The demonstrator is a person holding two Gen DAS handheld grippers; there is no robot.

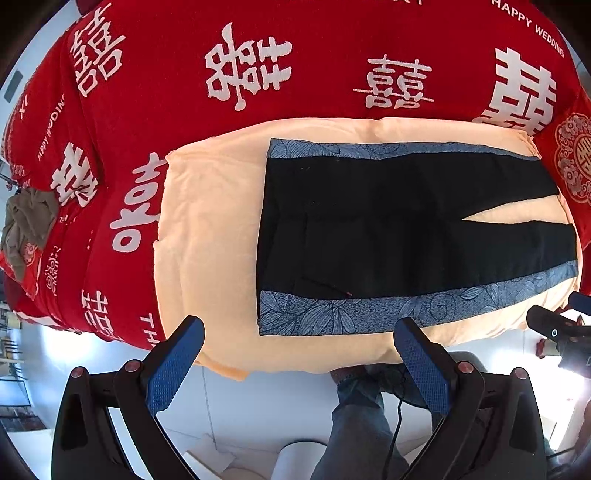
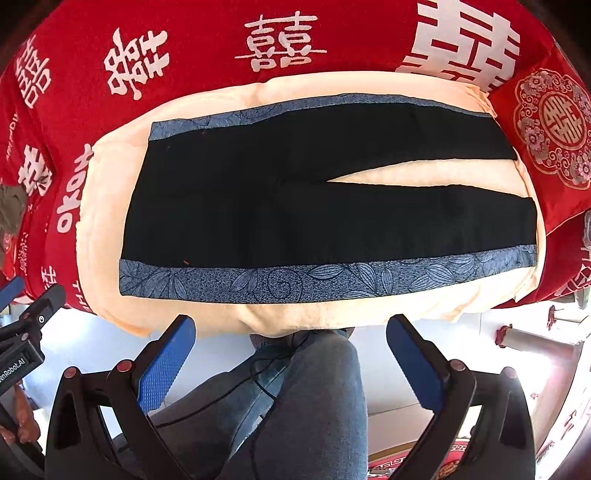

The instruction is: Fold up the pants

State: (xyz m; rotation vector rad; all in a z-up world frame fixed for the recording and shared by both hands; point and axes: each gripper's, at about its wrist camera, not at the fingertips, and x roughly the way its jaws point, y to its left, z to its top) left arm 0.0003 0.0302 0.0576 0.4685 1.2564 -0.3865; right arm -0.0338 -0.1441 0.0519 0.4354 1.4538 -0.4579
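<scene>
Two legs of the pants (image 2: 295,206) spread flat and full length on a cream blanket (image 2: 258,317) over the red bed cover (image 2: 207,33), waistband to the left, cuffs to the right, a narrow wedge open between the legs; probably smoothed out this way to make a clean first fold easy. Left hand-held gripper (image 1: 299,336) and right hand-held gripper (image 2: 291,332) both spread wide, pinching nothing, hovering off the bed's near edge, apart from the patterned side stripe (image 2: 288,282).

Bright, even daylight; the white floor (image 1: 258,406) glares (blown out near the corners), and fisheye distortion bends every edge.
</scene>
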